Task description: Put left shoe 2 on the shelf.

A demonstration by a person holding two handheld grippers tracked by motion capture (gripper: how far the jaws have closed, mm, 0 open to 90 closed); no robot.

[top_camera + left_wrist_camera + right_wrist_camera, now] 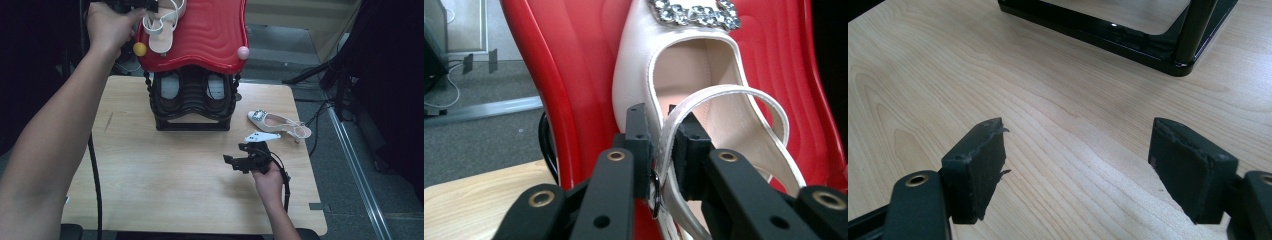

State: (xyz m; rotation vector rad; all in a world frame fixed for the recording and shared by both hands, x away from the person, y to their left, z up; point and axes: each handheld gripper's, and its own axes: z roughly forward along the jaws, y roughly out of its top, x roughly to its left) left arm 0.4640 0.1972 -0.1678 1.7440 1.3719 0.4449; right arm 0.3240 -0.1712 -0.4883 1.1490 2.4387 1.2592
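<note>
A white strappy shoe (162, 25) with a jewelled buckle lies on the red top shelf (210, 35) of a shoe rack. My left gripper (150, 7) reaches it from the left. In the left gripper view the jaws (663, 145) stand around the shoe's (689, 65) heel strap (724, 92). The strap rests against one pad, and a narrow gap shows at the other. My right gripper (234, 152) is low over the wooden table (150, 165), in front of the rack. Its jaws (1075, 165) are wide open with bare wood between them.
A matching white shoe (277, 122) lies on the table right of the rack. Two black shoes (170, 90) sit on the lower black shelf. The shelf's front corners carry a yellow ball (140, 49) and a pink ball (243, 52). The rack's black base (1128, 40) is just ahead of my right gripper.
</note>
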